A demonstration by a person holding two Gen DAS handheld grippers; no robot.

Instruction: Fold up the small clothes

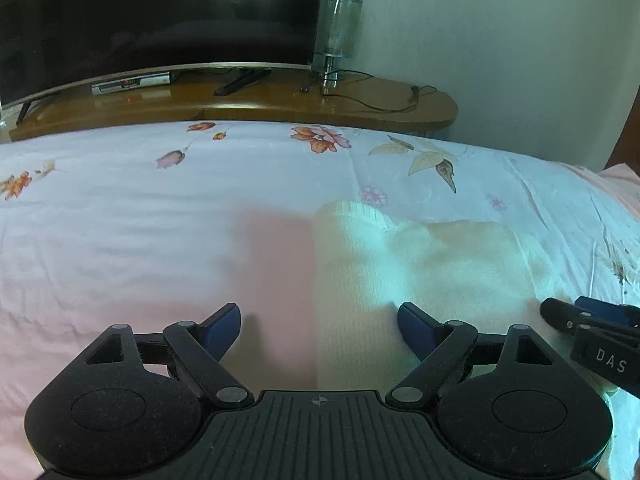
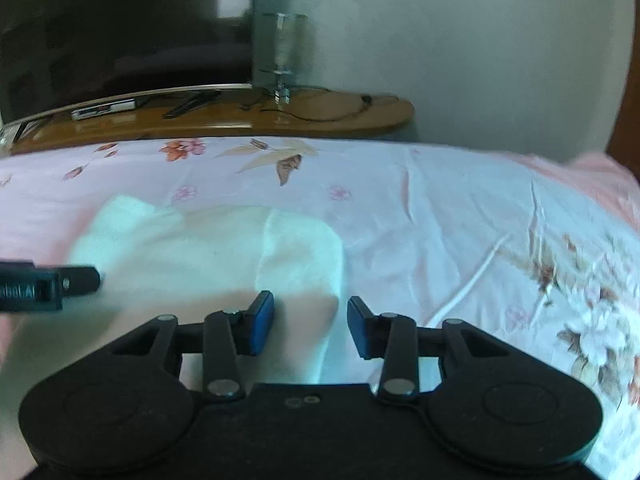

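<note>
A small cream knit [image 1: 420,256] lies flat on the bed [image 1: 120,220], spread so its edges can be reached. The left gripper [image 1: 319,326] hangs spread over its near left edge, nothing between the pads. The right gripper [image 2: 310,326], at the left one's three o'clock, is also spread, astride the near right hem; blur hides whether it touches. Both look set to pinch.

- Bed with white floral-print sheet [image 1: 120,220] carries everything.
- Cream knitted garment [image 1: 420,264], folded flat, lies on it toward three o'clock from centre.
</note>
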